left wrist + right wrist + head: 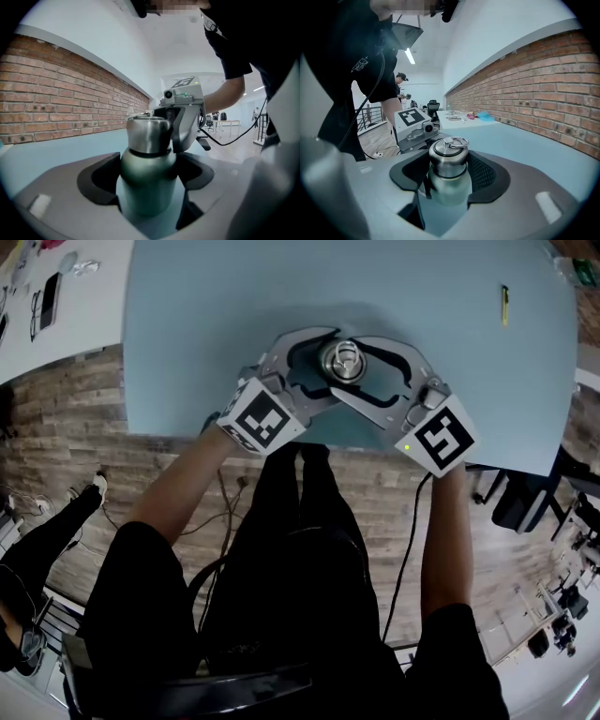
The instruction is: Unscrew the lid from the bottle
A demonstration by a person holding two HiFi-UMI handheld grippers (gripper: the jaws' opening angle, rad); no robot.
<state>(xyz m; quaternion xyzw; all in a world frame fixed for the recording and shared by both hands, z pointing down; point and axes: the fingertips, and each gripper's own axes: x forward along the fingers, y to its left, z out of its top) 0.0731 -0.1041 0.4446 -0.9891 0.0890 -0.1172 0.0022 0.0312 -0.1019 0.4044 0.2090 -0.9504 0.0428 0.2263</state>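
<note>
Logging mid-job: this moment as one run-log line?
left gripper closed on bottle body | right gripper closed on lid | lid on, bottle upright on table

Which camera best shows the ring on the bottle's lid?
The right gripper view: it looks down on the lid, so the ring shows whole. The head view shows it small, from straight above; the left gripper view sees the bottle's lid side-on, ring barely visible.
</note>
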